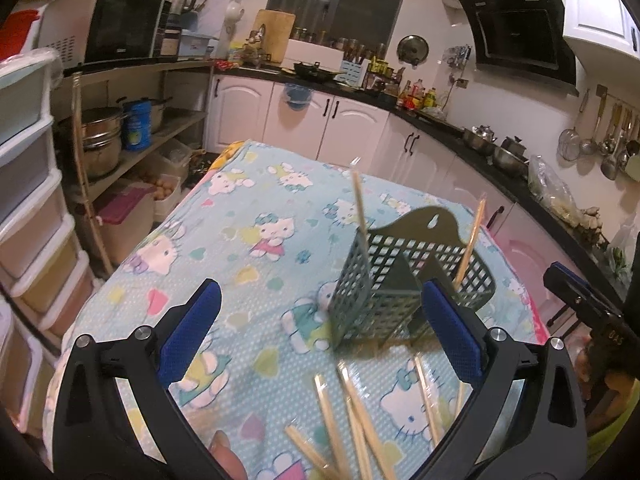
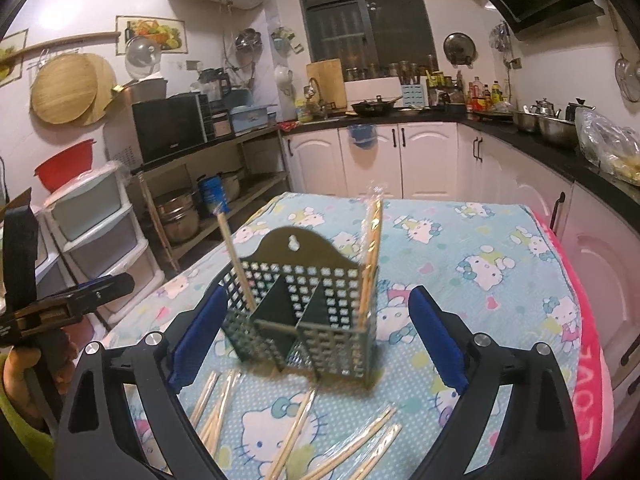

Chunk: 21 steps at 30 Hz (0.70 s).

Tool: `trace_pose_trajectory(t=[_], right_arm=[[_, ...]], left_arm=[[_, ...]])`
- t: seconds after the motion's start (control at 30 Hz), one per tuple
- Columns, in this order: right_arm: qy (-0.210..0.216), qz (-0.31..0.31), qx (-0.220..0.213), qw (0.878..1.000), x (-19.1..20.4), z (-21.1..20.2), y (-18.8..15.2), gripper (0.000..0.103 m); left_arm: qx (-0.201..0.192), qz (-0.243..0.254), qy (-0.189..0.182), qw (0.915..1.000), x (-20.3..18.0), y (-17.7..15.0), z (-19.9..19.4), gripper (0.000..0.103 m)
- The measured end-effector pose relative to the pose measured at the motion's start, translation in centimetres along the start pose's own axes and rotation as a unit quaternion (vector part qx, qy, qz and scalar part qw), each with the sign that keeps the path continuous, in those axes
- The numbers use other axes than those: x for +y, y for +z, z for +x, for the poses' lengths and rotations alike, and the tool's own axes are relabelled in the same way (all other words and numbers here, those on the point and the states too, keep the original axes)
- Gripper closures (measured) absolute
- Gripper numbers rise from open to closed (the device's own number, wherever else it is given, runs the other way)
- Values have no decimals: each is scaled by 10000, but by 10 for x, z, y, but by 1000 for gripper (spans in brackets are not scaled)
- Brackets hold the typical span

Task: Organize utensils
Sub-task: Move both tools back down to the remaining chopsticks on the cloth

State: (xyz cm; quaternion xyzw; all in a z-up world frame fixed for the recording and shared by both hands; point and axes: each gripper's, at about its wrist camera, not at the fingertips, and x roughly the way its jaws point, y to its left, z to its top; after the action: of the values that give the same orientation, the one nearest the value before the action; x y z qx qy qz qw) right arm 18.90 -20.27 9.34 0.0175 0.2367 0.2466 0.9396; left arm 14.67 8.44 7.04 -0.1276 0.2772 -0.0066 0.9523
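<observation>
I have both grippers empty: the left gripper (image 1: 320, 332) and right gripper (image 2: 318, 336) stand with fingers wide apart. The green holder (image 2: 304, 304) sits mid-frame on the cartoon-print cloth (image 2: 480, 240), a wrapped chopstick pair (image 2: 370, 256) upright at each end. I judge I'm between placements; next calls for closing on one of the loose chopsticks (image 2: 296, 432) at the bottom of the frame.

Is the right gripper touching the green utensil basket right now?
Cannot tell. In the right wrist view the right gripper stands open around the green utensil basket, nothing held; its left pad overlaps the basket's corner, so no clear gap or contact shows.
</observation>
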Motion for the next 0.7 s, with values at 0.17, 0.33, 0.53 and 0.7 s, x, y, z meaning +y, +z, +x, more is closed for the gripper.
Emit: trace_pose_trajectory(t=[0.17,0.33,0.53,0.7], right_arm=[[93,-156,171,9997,14,4,-12,14],[166,-175,342,9991,25,12,-26,14],[204,-267,580,9978,36,19,-43,14],[179,-250,775,9965,35,25,-52,14]], left_arm=[[93,-115,121,9998,15,-17,-5,11],[165,-193,217,9994,32,-33,-10,11],[287,-308,224,9989,45,-47,-9,11],[410,-358,194,9983,49,-57,-6,11]])
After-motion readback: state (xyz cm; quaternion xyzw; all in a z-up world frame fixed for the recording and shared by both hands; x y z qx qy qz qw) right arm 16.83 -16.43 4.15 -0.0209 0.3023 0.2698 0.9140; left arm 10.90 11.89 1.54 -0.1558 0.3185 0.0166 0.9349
